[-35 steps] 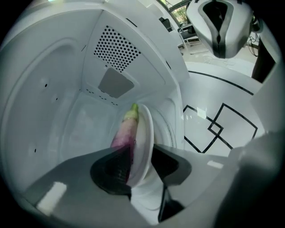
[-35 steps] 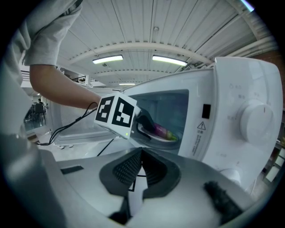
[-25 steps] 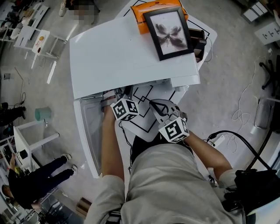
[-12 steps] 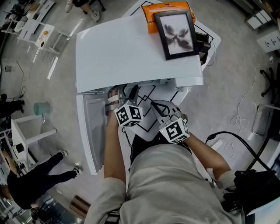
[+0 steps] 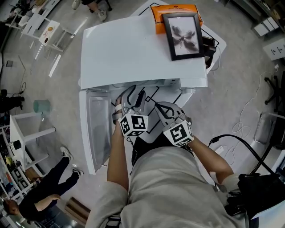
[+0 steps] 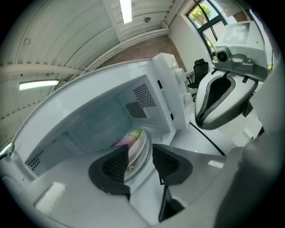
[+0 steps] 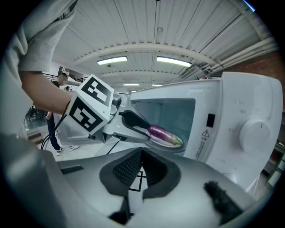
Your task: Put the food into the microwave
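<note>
The white microwave (image 5: 138, 49) stands with its door (image 5: 95, 129) swung open to the left. Inside it a purple eggplant (image 7: 162, 132) lies on a white plate (image 7: 168, 143). My left gripper (image 6: 141, 162) is at the cavity mouth. Its jaws have just been closing but still stand apart, and the plate (image 6: 136, 153) rim shows in the gap without the pads pressing it. From the right gripper view, the left gripper (image 7: 144, 129) reaches up to the plate's near edge. My right gripper (image 7: 140, 167) hangs shut and empty in front of the microwave, right of the left gripper (image 5: 135, 97).
A framed picture (image 5: 183, 35) and an orange box (image 5: 169, 11) rest on the microwave's top. The control dial (image 7: 254, 131) is on the microwave's right front. A black cable (image 5: 236, 138) runs across the floor at right. A person in black (image 5: 40, 196) stands at lower left.
My left gripper has drawn back from the microwave opening toward the person's body and rolled a little. The right gripper has kept still.
</note>
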`<state>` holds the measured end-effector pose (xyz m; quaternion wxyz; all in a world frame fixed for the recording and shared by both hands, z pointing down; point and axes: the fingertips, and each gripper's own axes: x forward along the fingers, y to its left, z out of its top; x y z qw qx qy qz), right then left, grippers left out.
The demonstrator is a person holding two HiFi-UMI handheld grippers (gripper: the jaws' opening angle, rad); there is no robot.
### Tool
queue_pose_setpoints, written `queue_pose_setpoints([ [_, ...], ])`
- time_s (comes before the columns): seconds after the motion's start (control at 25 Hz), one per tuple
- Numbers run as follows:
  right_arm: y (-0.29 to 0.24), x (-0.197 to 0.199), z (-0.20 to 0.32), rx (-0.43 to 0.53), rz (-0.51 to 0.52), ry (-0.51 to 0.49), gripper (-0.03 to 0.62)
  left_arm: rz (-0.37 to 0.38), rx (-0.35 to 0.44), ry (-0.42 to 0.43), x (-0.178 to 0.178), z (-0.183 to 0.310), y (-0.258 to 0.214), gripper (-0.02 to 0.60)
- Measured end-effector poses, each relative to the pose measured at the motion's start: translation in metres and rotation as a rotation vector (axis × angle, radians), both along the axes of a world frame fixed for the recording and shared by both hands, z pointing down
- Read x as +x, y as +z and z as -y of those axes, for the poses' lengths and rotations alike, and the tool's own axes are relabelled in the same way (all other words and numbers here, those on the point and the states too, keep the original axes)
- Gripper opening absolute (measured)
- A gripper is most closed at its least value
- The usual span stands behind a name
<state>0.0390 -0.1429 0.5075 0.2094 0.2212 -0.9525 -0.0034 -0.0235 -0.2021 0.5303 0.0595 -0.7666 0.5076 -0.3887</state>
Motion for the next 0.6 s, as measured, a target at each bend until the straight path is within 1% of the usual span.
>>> queue_pose_setpoints([
  [0.04, -0.001, 0.001, 0.000, -0.001, 0.001, 0.000, 0.011, -0.019, 0.004, -0.018, 0.001, -0.003, -0.001, 0.156],
  [0.16, -0.002, 0.004, -0.001, 0.000, 0.004, 0.000, 0.011, -0.050, 0.038, -0.046, 0.006, -0.014, -0.007, 0.011],
  [0.32, -0.005, 0.006, -0.002, 0.002, 0.010, 0.001, 0.011, -0.054, 0.080, -0.031, 0.019, -0.026, -0.017, 0.009],
  [0.4, -0.006, 0.006, -0.003, 0.005, 0.014, 0.001, 0.011, -0.062, 0.096, -0.040, 0.023, -0.031, -0.021, 0.009],
  [0.52, -0.009, 0.008, -0.006, 0.007, 0.019, -0.002, 0.011, -0.087, 0.118, -0.088, 0.023, -0.039, -0.026, 0.008],
  [0.6, -0.012, 0.011, -0.008, 0.009, 0.022, -0.003, 0.011, -0.125, 0.123, -0.129, 0.023, -0.044, -0.029, 0.008],
])
